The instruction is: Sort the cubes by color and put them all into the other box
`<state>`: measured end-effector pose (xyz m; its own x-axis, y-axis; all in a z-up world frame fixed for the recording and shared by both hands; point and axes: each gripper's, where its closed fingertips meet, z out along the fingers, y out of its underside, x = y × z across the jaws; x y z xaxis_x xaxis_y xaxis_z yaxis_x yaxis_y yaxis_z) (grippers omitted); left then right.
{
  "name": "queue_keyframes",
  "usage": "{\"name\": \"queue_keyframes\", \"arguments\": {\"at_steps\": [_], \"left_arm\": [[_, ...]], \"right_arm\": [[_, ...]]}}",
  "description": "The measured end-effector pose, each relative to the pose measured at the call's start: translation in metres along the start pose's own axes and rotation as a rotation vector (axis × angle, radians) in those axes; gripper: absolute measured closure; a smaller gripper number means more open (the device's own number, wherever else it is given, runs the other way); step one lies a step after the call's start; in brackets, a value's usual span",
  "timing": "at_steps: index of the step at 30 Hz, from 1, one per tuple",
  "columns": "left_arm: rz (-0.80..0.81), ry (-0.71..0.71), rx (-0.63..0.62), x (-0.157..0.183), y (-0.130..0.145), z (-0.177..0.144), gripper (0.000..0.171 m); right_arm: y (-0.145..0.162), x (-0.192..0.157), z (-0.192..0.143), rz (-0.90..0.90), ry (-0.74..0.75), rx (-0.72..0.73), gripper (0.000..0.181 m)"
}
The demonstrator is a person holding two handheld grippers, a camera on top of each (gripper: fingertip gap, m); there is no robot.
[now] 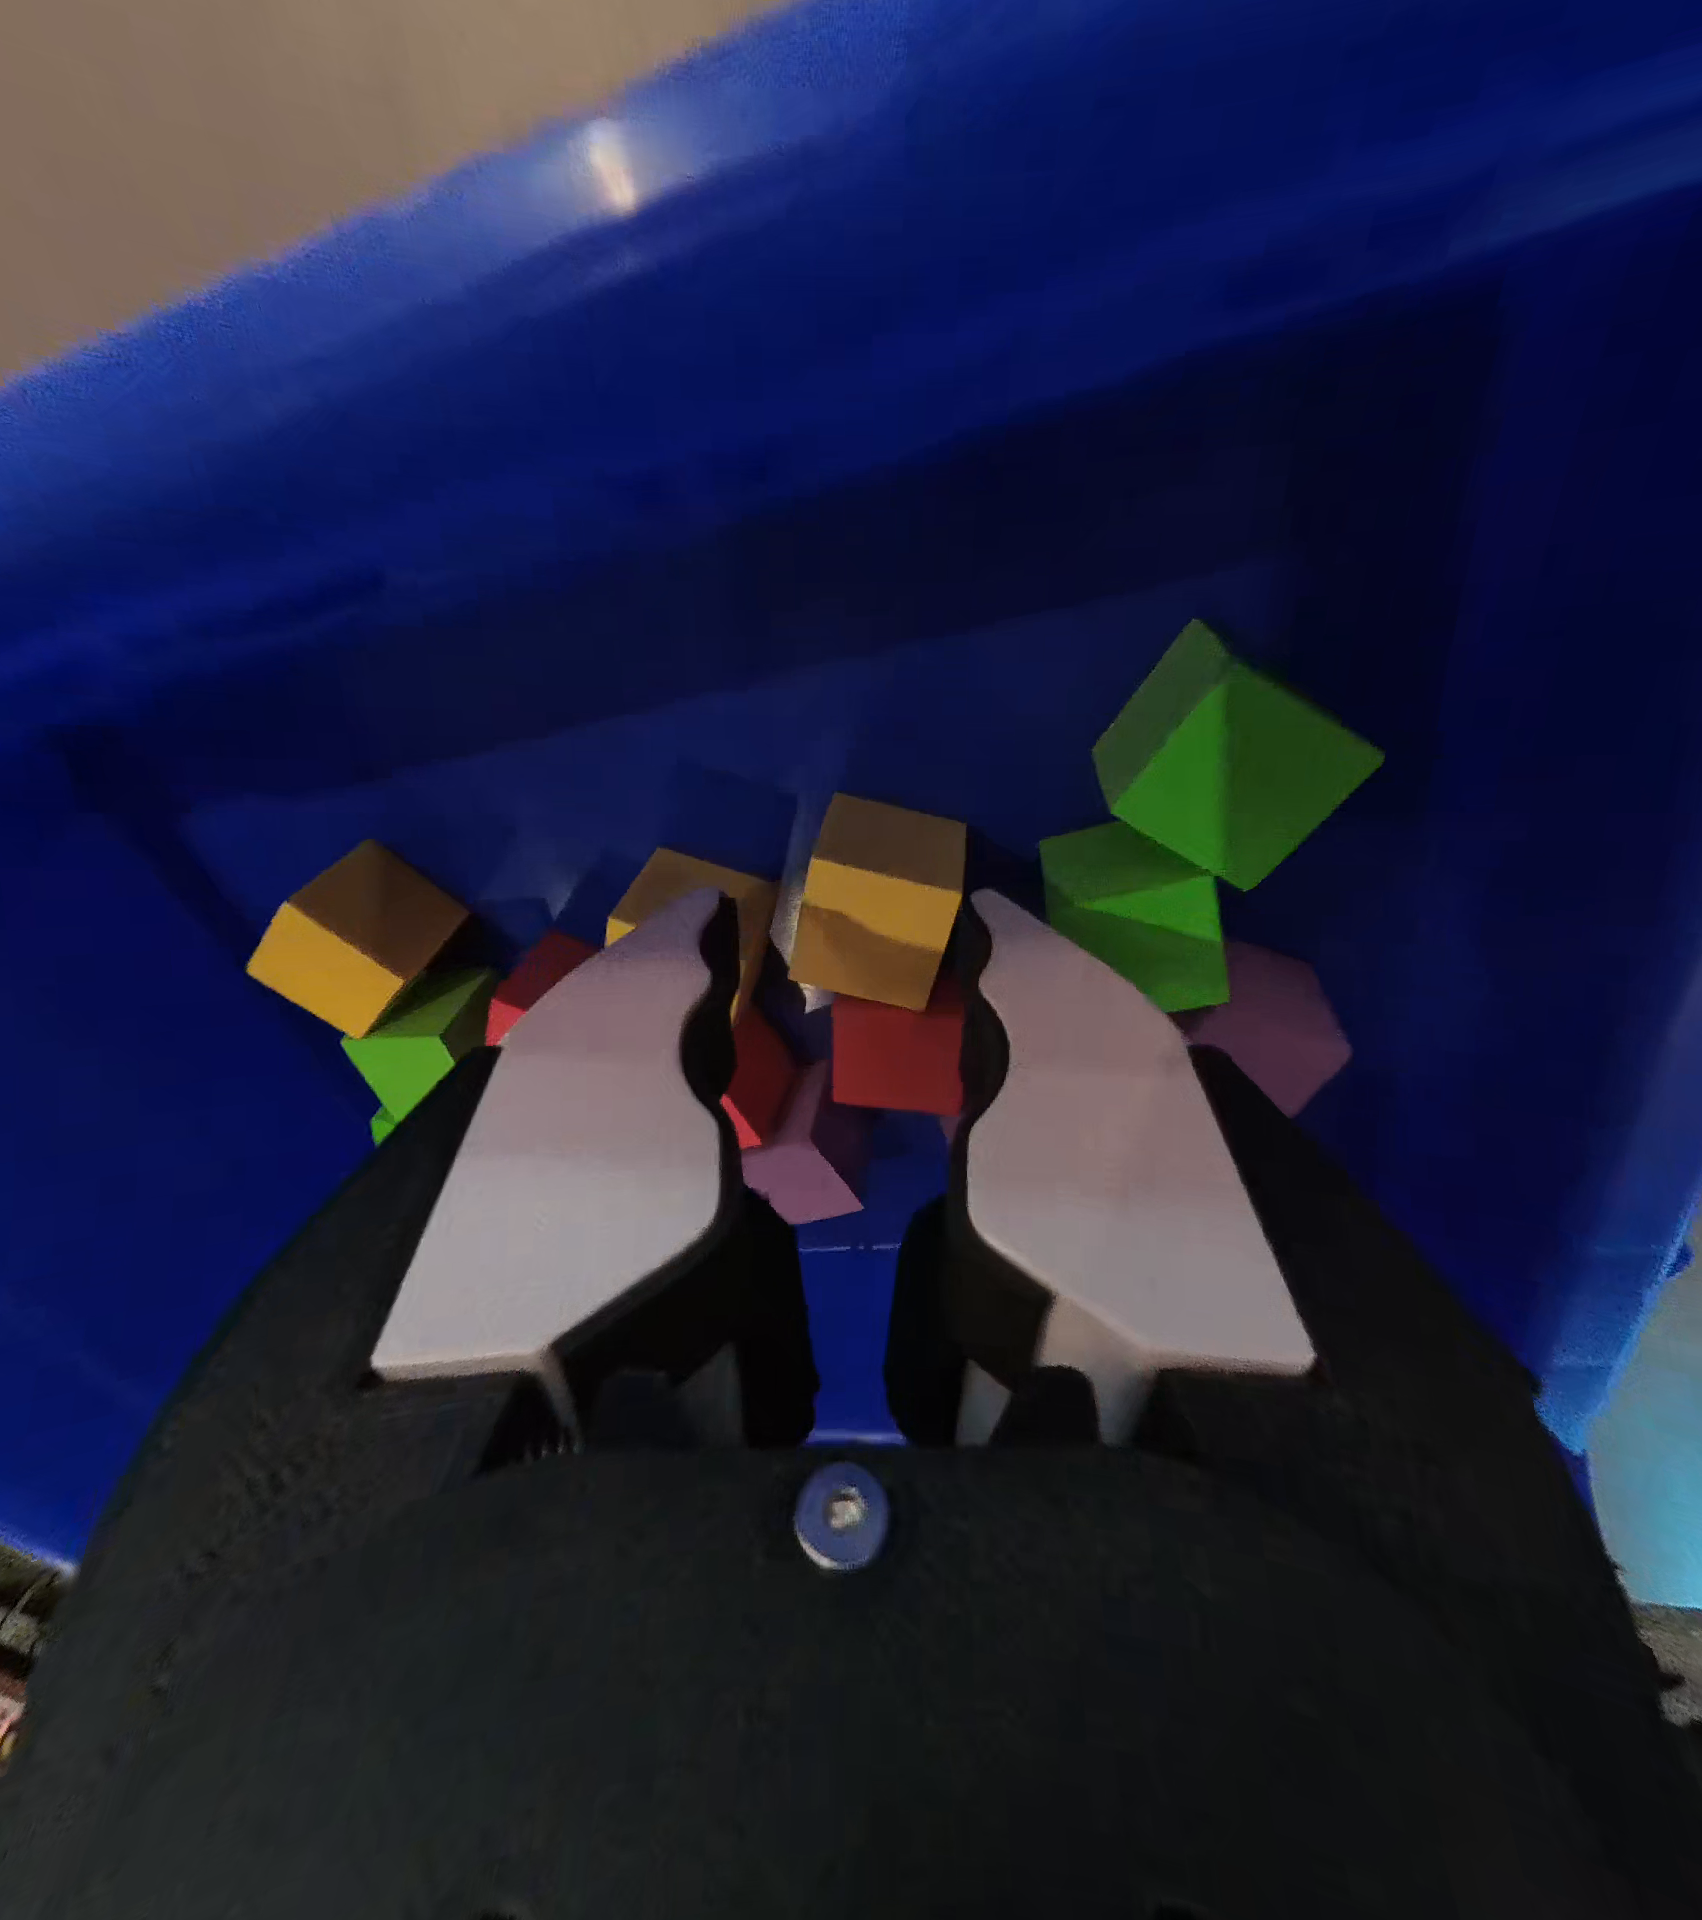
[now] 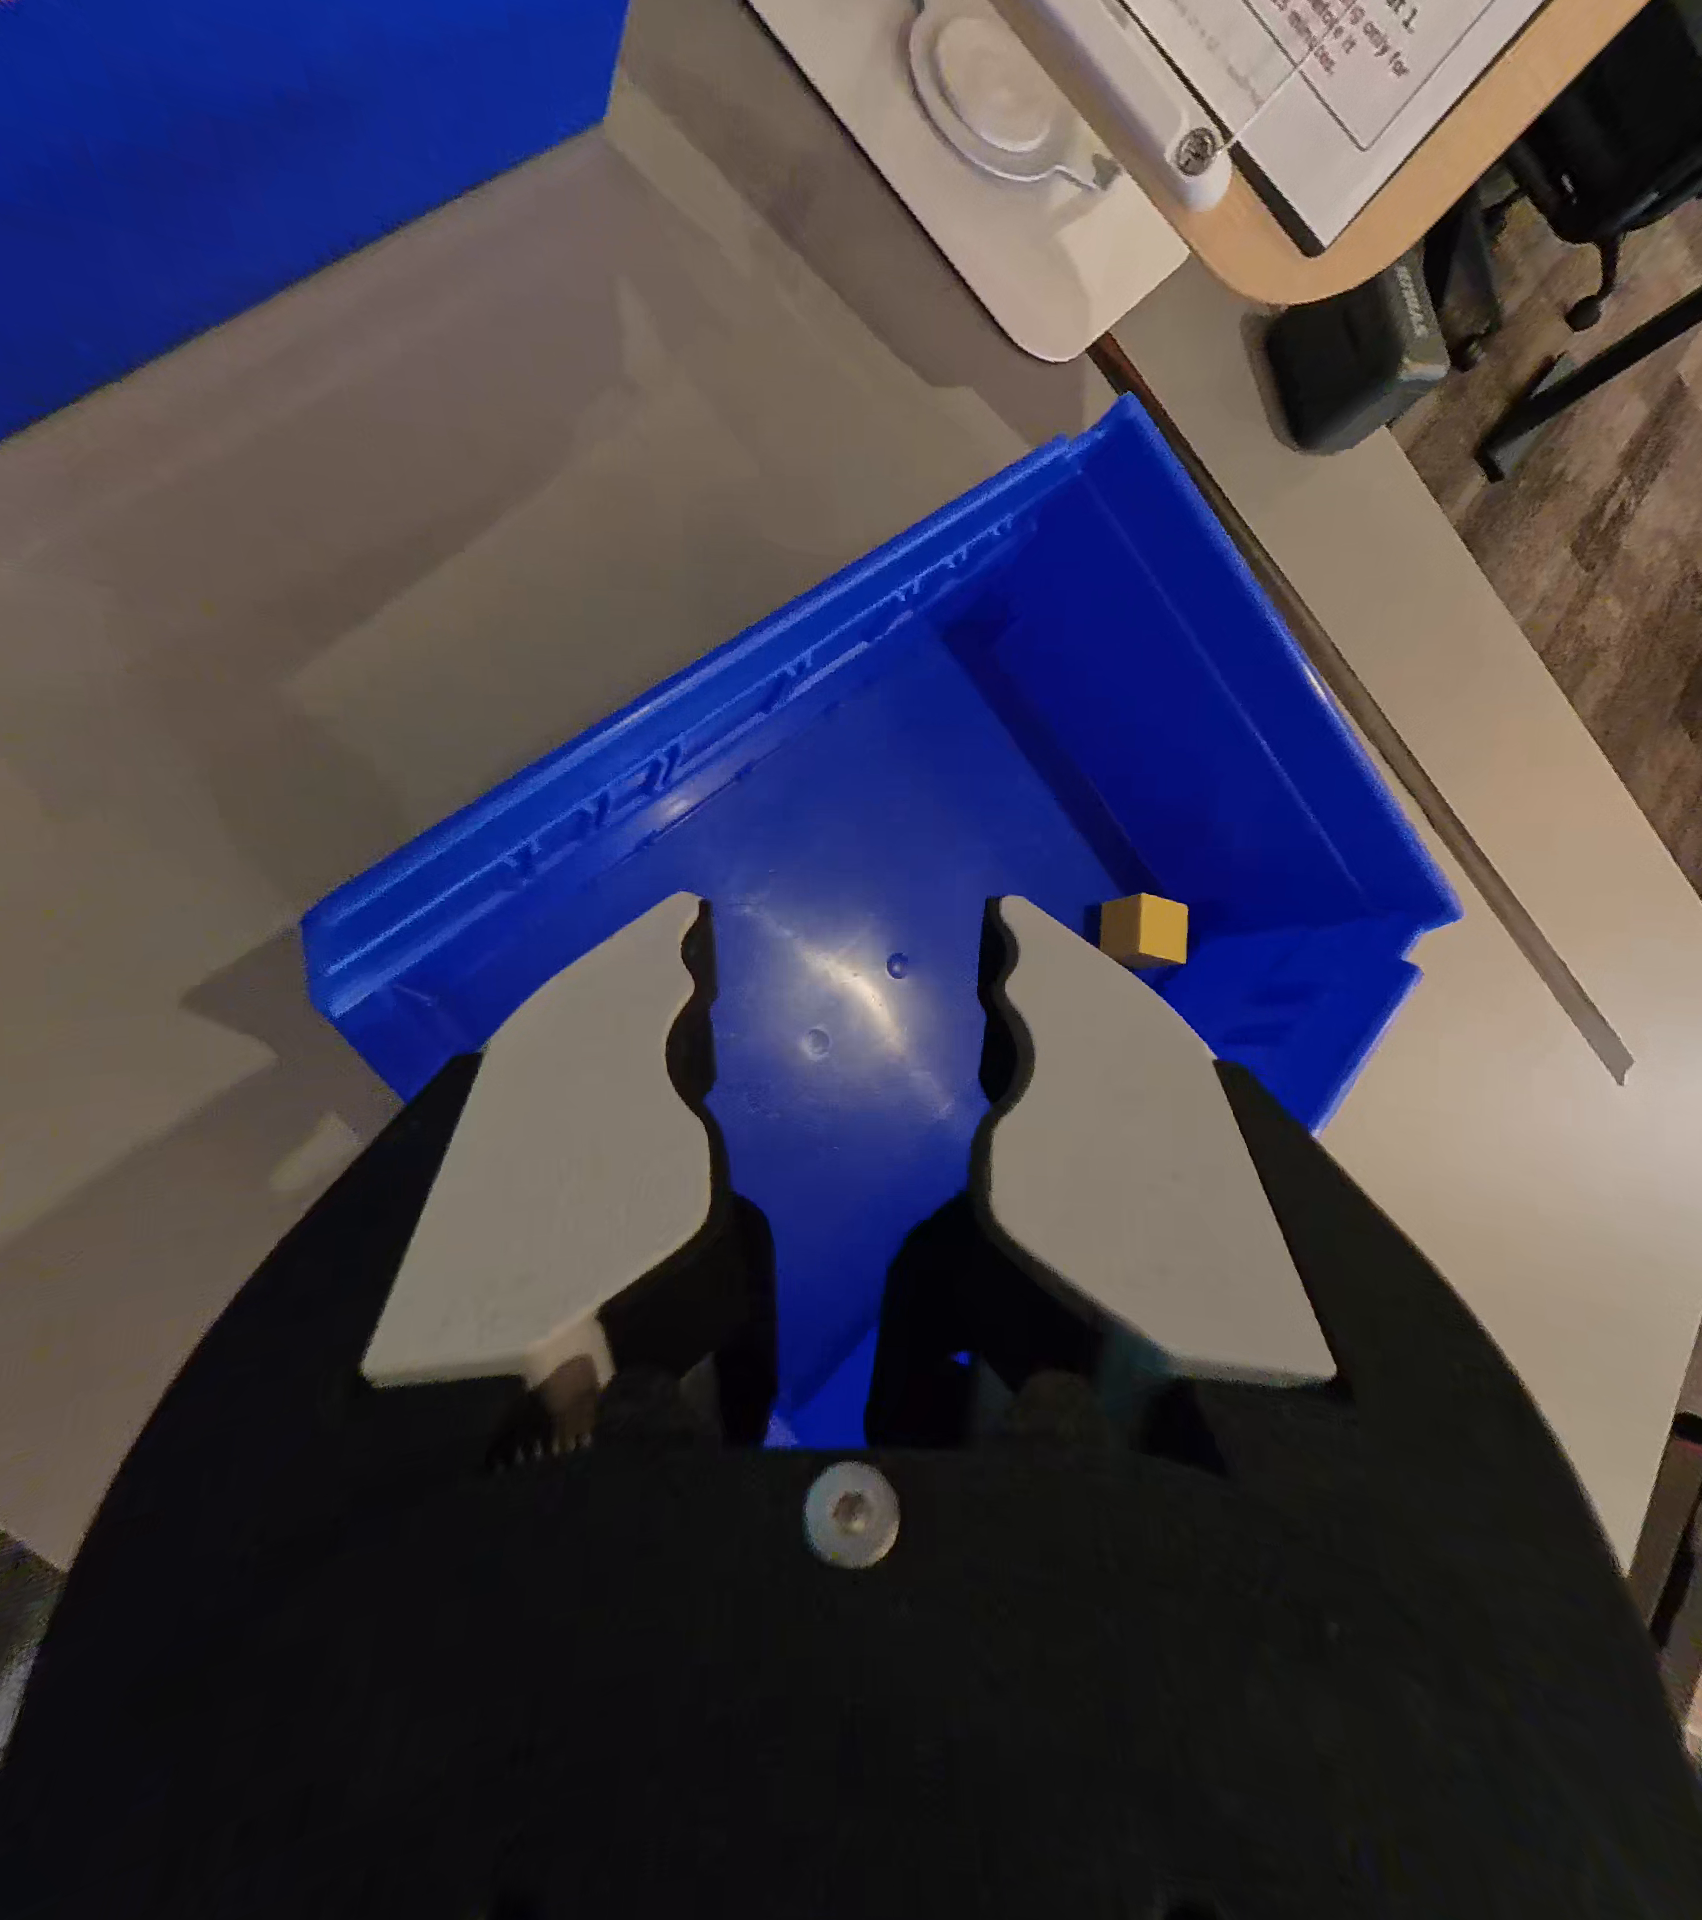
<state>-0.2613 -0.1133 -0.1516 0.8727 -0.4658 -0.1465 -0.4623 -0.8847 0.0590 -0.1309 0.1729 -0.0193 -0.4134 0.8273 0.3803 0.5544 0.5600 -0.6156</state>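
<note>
While my left claw [image 1: 842, 914] sits spread around a yellow cube [image 1: 878, 904] in the bin [image 1: 826, 468], my right [image 2: 842, 914] hangs released over another bin [image 2: 1190, 644].

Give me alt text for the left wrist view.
The open left gripper reaches into a blue bin, its fingertips flanking a yellow cube atop a pile of yellow, green, red and purple cubes.

Cubes [image 1: 876, 914] piled in one bin [image 1: 826, 468]; single cube [image 2: 1145, 928] in another bin [image 2: 1190, 665]
</note>
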Motion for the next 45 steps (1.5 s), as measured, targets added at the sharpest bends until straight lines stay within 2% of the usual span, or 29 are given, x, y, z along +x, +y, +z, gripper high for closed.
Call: {"name": "queue_keyframes", "arguments": {"at_steps": [4, 10, 13, 16, 20, 22, 23, 27, 31, 34, 36, 43, 45], "left_arm": [[0.001, 0.019, -0.002, 0.003, 0.001, 0.009, 0.138], [-0.055, 0.023, 0.086, 0.001, -0.005, 0.004, 0.142], [-0.189, 0.047, 0.306, -0.005, -0.024, -0.025, 0.142], [-0.361, 0.179, 0.656, -0.005, -0.049, -0.078, 0.142], [-0.594, 0.526, 1.123, 0.004, -0.071, -0.160, 0.143], [-0.691, 0.750, 1.284, 0.011, -0.077, -0.190, 0.143], [-0.702, 0.808, 1.334, 0.015, -0.080, -0.199, 0.143], [-0.671, 0.960, 1.415, 0.038, -0.096, -0.219, 0.143], [-0.605, 0.990, 1.409, 0.058, -0.110, -0.227, 0.143], [-0.582, 0.984, 1.394, 0.065, -0.113, -0.229, 0.143], [-0.563, 0.989, 1.389, 0.068, -0.113, -0.230, 0.143], [-0.556, 1.045, 1.386, 0.073, -0.115, -0.229, 0.142], [-0.557, 1.049, 1.420, 0.070, -0.113, -0.234, 0.132]], "right_arm": [[-0.002, -0.008, -0.005, -0.006, -0.002, 0.019, 0.132], [-0.009, -0.021, -0.009, -0.018, -0.018, 0.058, 0.133], [-0.021, -0.040, -0.006, -0.045, -0.070, 0.126, 0.133], [-0.044, -0.065, -0.003, -0.120, -0.117, 0.269, 0.133], [-0.078, -0.098, -0.004, -0.358, -0.098, 0.455, 0.135], [-0.096, -0.111, -0.004, -0.468, -0.058, 0.521, 0.136], [-0.107, -0.117, -0.006, -0.508, -0.045, 0.565, 0.136], [-0.153, -0.136, -0.022, -0.605, 0.002, 0.754, 0.137], [-0.176, -0.154, -0.029, -0.617, -0.079, 0.817, 0.136], [-0.183, -0.163, -0.039, -0.615, -0.118, 0.858, 0.141], [-0.184, -0.167, -0.041, -0.622, -0.131, 0.863, 0.151], [-0.179, -0.169, -0.044, -0.585, -0.167, 0.847, 0.154], [-0.175, -0.165, -0.050, -0.575, -0.160, 0.860, 0.154]]}}
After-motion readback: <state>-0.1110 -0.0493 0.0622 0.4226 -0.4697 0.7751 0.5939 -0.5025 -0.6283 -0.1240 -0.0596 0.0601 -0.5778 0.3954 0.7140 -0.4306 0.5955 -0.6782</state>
